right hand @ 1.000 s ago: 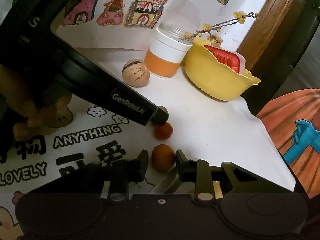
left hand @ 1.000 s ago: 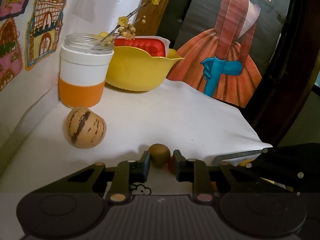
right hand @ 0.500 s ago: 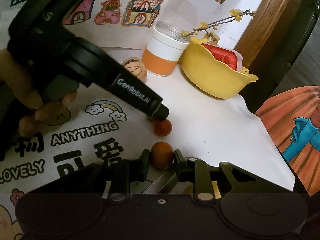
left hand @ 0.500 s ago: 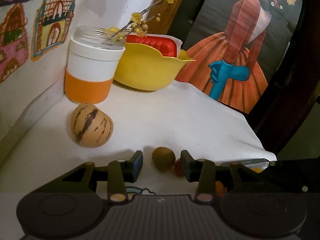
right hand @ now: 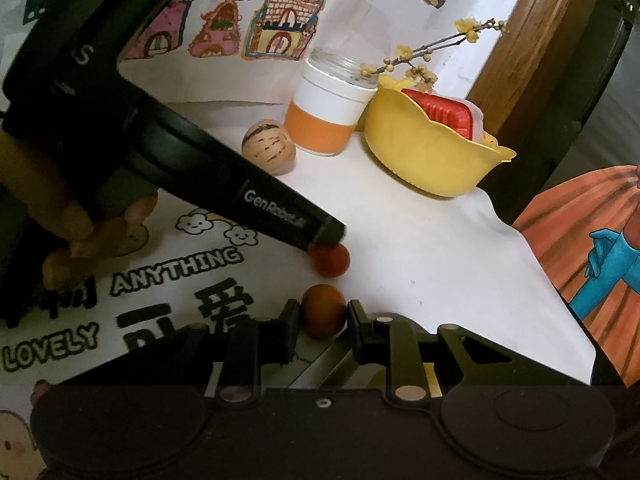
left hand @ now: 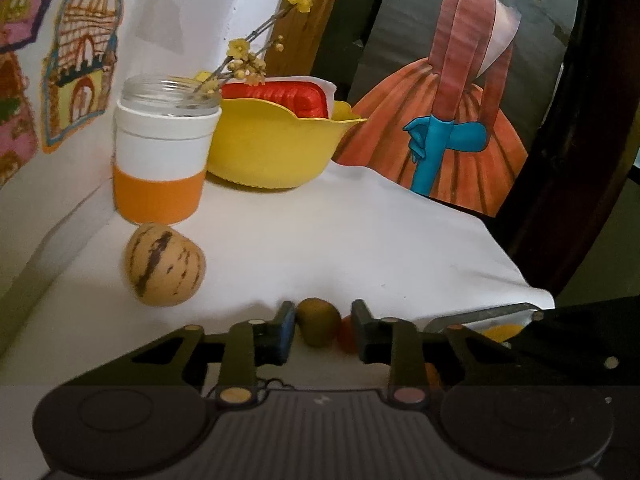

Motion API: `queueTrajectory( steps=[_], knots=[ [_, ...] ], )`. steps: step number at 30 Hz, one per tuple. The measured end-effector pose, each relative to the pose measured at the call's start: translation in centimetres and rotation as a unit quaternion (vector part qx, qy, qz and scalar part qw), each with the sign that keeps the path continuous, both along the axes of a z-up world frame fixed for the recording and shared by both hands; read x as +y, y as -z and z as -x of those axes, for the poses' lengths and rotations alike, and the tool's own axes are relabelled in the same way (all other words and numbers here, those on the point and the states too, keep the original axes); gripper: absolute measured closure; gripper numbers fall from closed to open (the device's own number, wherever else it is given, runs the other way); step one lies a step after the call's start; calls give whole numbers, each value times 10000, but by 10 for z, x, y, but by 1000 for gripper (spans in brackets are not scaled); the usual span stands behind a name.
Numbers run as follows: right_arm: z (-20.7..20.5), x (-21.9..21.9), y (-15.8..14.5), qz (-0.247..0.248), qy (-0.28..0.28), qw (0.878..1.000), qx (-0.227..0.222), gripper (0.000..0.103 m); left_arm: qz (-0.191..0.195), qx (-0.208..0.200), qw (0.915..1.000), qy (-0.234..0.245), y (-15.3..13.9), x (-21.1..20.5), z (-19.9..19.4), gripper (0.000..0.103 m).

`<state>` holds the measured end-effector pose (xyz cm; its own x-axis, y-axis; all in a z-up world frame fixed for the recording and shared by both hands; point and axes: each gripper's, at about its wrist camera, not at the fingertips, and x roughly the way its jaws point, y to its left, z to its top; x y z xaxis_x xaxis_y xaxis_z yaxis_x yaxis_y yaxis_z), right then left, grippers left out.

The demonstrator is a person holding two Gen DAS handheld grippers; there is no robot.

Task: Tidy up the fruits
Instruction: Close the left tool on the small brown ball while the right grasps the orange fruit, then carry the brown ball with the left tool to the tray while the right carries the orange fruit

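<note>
Now the left hand-held gripper [left hand: 322, 330] has narrowed around the kiwi [left hand: 318, 321]; the right [right hand: 320, 322] still brackets the orange [right hand: 323, 310].

A table covered by a white cloth [left hand: 360, 240] carries a yellow bowl [left hand: 272, 152], an orange-and-white jar [left hand: 160, 172], a striped melon [left hand: 164, 266], a kiwi [left hand: 318, 320], two small orange fruits [right hand: 324, 310] and a printed sheet [right hand: 168, 280].

Melon [left hand: 165, 265] sits before jar [left hand: 162, 152], bowl [left hand: 272, 148] right of jar (box [left hand: 288, 96] in bowl).
</note>
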<state>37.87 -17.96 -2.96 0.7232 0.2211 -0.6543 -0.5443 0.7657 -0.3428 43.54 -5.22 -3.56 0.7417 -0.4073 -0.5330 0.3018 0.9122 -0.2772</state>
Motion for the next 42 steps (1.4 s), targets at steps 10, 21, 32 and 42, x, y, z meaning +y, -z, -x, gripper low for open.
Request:
queueTrajectory(
  steps=[10,21,32,42],
  knots=[
    [34,-3,-13,-56,-58,9999,-78,76,29,90,9999,-78,0,0,14,77],
    [70,-4,-17,-342,-84,9994,-10,76,-4,236,9997,-115,2,11,56,78],
    [94,-3,-12,-423,-149,9989,144,76,-214,245,9995,62,-2,17,110,78],
    [97,-5,-5,-436,-169,9987,225,76,-287,228,9993,63,-5,12,114,57]
  ],
)
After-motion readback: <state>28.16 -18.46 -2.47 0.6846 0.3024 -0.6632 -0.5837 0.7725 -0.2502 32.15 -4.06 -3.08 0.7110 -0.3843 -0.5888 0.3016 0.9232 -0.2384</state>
